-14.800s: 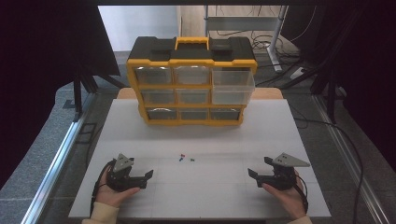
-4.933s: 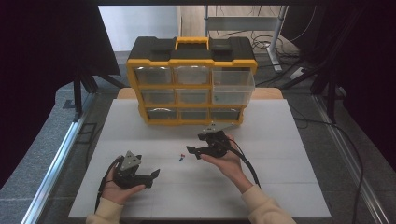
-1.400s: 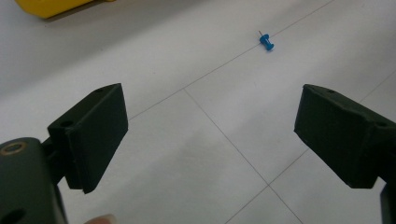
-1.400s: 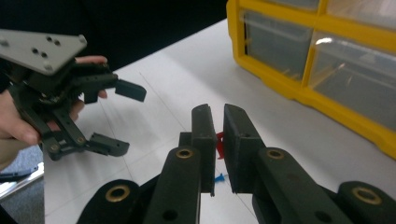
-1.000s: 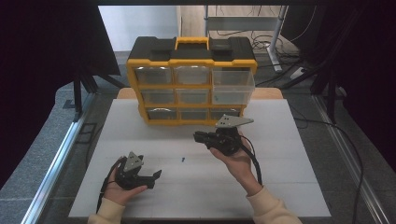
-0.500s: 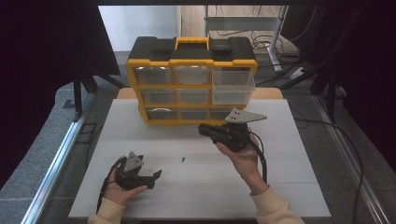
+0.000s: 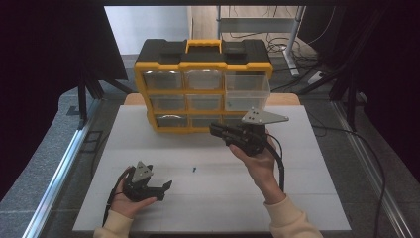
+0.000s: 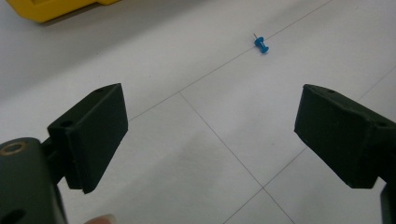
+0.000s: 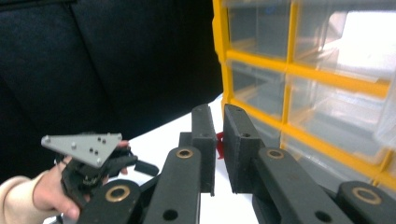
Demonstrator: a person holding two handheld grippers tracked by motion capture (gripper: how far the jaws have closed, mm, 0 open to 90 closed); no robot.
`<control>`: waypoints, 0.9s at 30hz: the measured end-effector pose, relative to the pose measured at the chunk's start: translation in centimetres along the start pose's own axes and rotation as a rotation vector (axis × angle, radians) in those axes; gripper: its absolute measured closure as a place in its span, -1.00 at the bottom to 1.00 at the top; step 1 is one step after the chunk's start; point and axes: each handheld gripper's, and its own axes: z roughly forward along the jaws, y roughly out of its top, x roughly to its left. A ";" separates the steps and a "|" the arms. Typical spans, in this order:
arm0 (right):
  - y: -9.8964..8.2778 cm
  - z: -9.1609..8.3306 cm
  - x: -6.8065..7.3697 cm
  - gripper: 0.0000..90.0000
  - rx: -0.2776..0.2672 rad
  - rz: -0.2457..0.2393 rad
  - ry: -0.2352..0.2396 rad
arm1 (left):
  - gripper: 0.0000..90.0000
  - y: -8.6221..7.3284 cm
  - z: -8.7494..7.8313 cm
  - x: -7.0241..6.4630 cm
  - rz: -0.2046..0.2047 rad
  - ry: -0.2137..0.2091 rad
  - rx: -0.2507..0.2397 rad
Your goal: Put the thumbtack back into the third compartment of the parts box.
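While my right gripper (image 7: 218,131) hovers at yellow-framed drawer organizer (image 7: 203,84), jaws pinch small red item (image 9: 219,139), likely pushpin. Left gripper (image 7: 161,188) gapes wide, empty. Blue plastic pushpin (image 8: 261,45) lies loose before organizer. Risk: thin pinch slips, pin drops short of drawer.

The drawer cabinet (image 7: 203,87) is yellow with a black top and clear drawers. The worktop (image 7: 213,198) is white with thin grey grid lines. The pushpin (image 8: 261,45) is blue. Both grippers' fingers (image 8: 93,135) are black.
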 end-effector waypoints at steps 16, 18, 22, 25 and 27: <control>4.7 -1.5 -2.0 0.85 -0.035 -0.018 -0.092 | -0.78 0.0 0.0 0.1 -0.003 0.000 -0.002; 5.1 -1.6 -2.3 0.85 -0.046 -0.014 -0.097 | -0.78 0.0 0.0 0.1 -0.004 -0.001 -0.003; 5.6 -1.8 -2.9 0.85 -0.056 -0.009 -0.114 | -0.78 0.0 0.0 0.1 -0.004 -0.002 -0.002; 6.1 -2.0 -3.3 0.85 -0.056 -0.006 -0.133 | -0.78 0.0 -0.1 0.1 -0.003 -0.002 -0.004; 6.4 -2.1 -3.5 0.85 -0.061 -0.003 -0.148 | -0.78 0.0 -0.1 0.1 -0.003 -0.002 -0.003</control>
